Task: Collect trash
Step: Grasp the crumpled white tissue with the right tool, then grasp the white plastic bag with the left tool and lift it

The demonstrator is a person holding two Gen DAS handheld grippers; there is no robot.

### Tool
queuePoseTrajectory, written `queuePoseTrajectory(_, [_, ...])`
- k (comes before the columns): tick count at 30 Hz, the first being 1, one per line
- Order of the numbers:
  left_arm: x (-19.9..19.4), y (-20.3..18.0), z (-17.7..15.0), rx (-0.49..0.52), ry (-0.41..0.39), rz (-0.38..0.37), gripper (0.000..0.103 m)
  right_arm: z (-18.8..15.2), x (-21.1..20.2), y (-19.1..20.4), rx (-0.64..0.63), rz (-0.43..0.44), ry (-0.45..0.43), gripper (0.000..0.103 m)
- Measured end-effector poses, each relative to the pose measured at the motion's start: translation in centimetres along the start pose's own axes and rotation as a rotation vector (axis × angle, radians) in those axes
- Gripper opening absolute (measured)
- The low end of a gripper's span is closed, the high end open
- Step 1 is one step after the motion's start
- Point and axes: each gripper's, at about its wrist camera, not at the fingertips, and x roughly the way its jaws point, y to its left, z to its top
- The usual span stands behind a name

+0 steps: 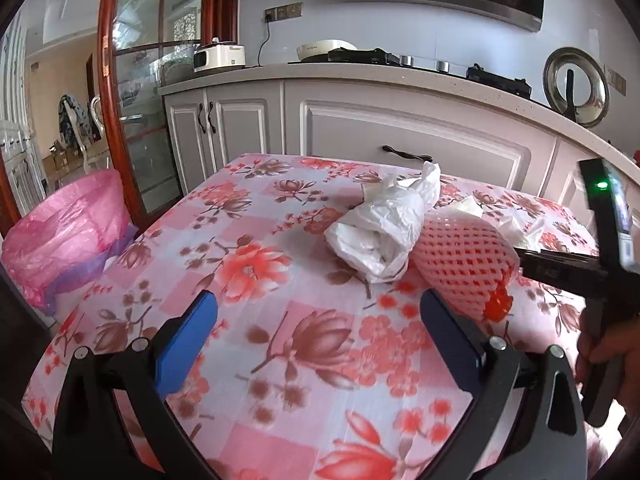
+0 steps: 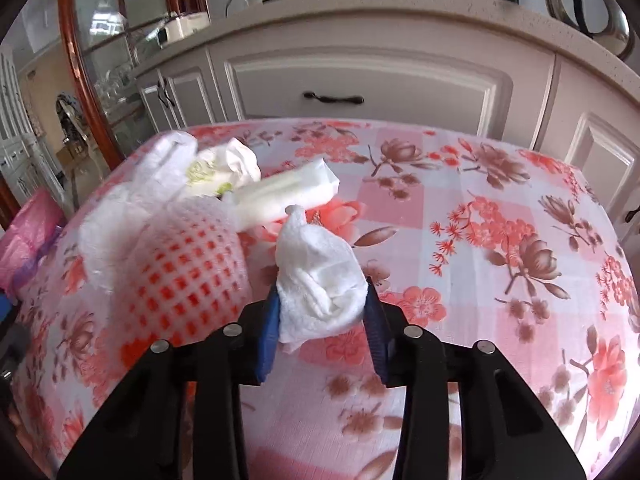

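Observation:
On the flowered tablecloth [image 1: 280, 368] lie a crumpled white plastic bag [image 1: 384, 228] and, to its right, a pink foam fruit net [image 1: 464, 260]. My left gripper [image 1: 318, 300] hovers open in front of them with nothing between its blue pads. In the right wrist view my right gripper [image 2: 322, 292] has both pads pressed on a crumpled white tissue [image 2: 320, 264]. The foam net [image 2: 188, 264] sits just to its left. A white wrapped packet [image 2: 288, 192], wadded paper [image 2: 232, 164] and the plastic bag [image 2: 132, 200] lie beyond.
A bin lined with a pink bag [image 1: 64, 232] stands off the table's left edge, also visible as the pink bin [image 2: 28, 232]. White kitchen cabinets [image 1: 400, 140] run behind the table. A hand [image 1: 608, 344] holds the right tool at the left wrist view's right edge.

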Motion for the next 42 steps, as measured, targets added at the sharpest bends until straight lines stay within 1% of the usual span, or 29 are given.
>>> queuePoseTrajectory(2, [1.0,-0.5,0.7,0.020,0.010,0.001,0.098,-0.2,-1.2,-0.3,0.015,0.005,-0.026,0.036])
queuePoseTrajectory(6, [3.4,-1.0,2.3,0.024,0.021,-0.002,0.098,-0.2,-3.0,-0.5,0.020,0.014,-0.056,0.036])
queuePoseTrajectory(9, [5.5,-1.5,3.2,0.032,0.057,-0.034,0.098,-0.4,-4.0,-0.6,0.031,0.031,-0.072,0.036])
queuePoseTrajectory(11, [7.0,-2.1,3.7,0.047,0.077,-0.051,0.098,-0.5,-4.3,-0.7,0.040,0.042,-0.077,0.036])
queuePoseTrajectory(15, [9.3,-3.3,4.5,0.087,0.093,-0.056,0.098,-0.3,-4.4,-0.6,0.044,0.052,-0.085,0.037])
queuePoseTrajectory(17, [10.5,-3.6,4.7,0.096,0.104,-0.053,0.098,-0.2,-4.4,-0.6,0.047,0.058,-0.085,0.037])
queuePoseTrajectory(20, [12.0,-3.8,4.9,0.102,0.130,-0.072,0.098,-0.3,-4.4,-0.7,0.046,0.053,-0.087,0.037])
queuePoseTrajectory(21, [12.1,-3.8,4.9,0.103,0.133,-0.083,0.083,-0.3,-4.4,-0.8,0.047,0.054,-0.086,0.037])
queuePoseTrajectory(22, [12.2,-3.9,4.8,0.106,0.139,-0.106,0.065,-0.4,-4.4,-0.9,0.054,0.058,-0.085,0.037])
queuePoseTrajectory(23, [12.2,-4.1,4.7,0.115,0.147,-0.117,0.062,-0.5,-4.4,-1.0,0.059,0.059,-0.085,0.037])
queuePoseTrajectory(25, [11.7,-4.3,4.4,0.126,0.126,-0.122,0.052,-0.8,-4.5,-1.1,0.069,0.062,-0.082,0.037])
queuePoseTrajectory(27, [10.8,-4.6,4.0,0.141,0.110,-0.130,0.050,-1.0,-4.6,-1.1,0.073,0.063,-0.080,0.037])
queuePoseTrajectory(30, [8.7,-4.5,3.3,0.146,0.080,-0.109,0.049,-1.4,-5.1,-0.8,0.068,0.071,-0.083,0.037])
queuePoseTrajectory(33, [6.3,-4.1,2.6,0.120,0.064,-0.106,0.049,-2.0,-5.9,-0.1,0.057,0.084,-0.086,0.037])
queuePoseTrajectory(37, [3.6,-3.6,1.5,0.107,0.060,-0.100,0.049,-2.8,-7.1,0.8,0.044,0.099,-0.087,0.037])
queuePoseTrajectory(42, [0.7,-2.1,-0.1,0.069,0.067,-0.091,0.049,-3.8,-9.1,2.2,0.013,0.108,-0.100,0.037])
